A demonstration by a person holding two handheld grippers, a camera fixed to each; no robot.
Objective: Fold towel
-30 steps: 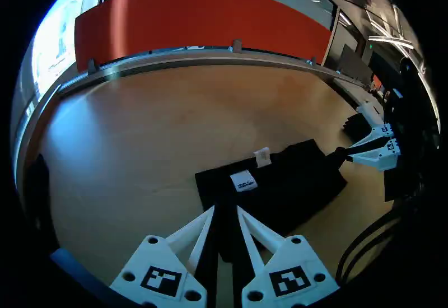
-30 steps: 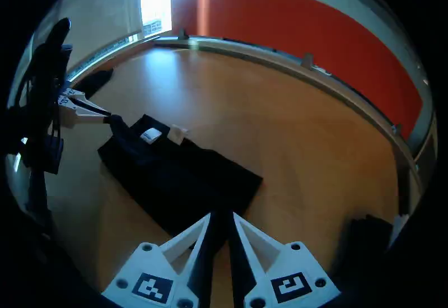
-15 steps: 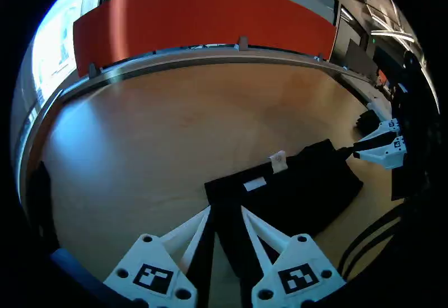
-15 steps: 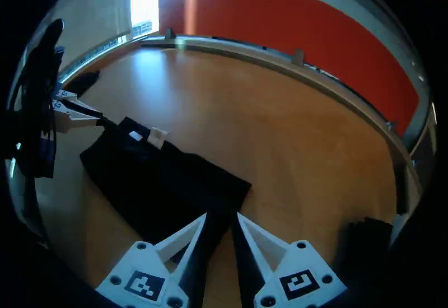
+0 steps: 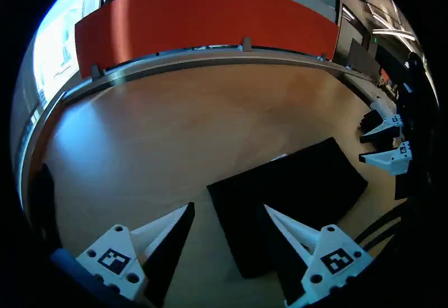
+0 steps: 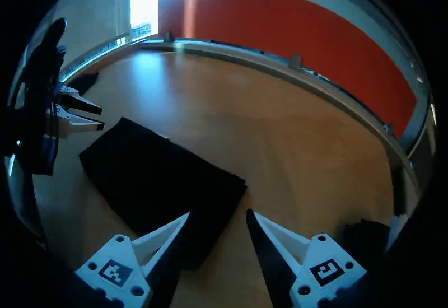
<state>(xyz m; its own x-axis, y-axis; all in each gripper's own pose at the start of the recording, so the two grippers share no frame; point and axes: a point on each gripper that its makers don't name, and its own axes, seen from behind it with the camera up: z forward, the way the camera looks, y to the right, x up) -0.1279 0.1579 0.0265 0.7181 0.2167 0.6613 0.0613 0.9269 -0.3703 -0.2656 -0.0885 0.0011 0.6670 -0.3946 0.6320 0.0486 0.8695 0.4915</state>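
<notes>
On table [image 5: 168, 117], black towel [image 5: 291, 196] flat, jaws apart

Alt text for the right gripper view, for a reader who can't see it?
A black towel lies flat on a wooden table, the open right gripper at its near edge. The left gripper, also open, is beside the towel's far corner. An orange panel backs the table.

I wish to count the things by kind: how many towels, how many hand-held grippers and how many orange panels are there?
Black folded cloth towel: 1
White plastic hand-held grippers: 2, the left hand-held gripper and the right hand-held gripper
Orange flat divider panel: 1
Total: 4
</notes>
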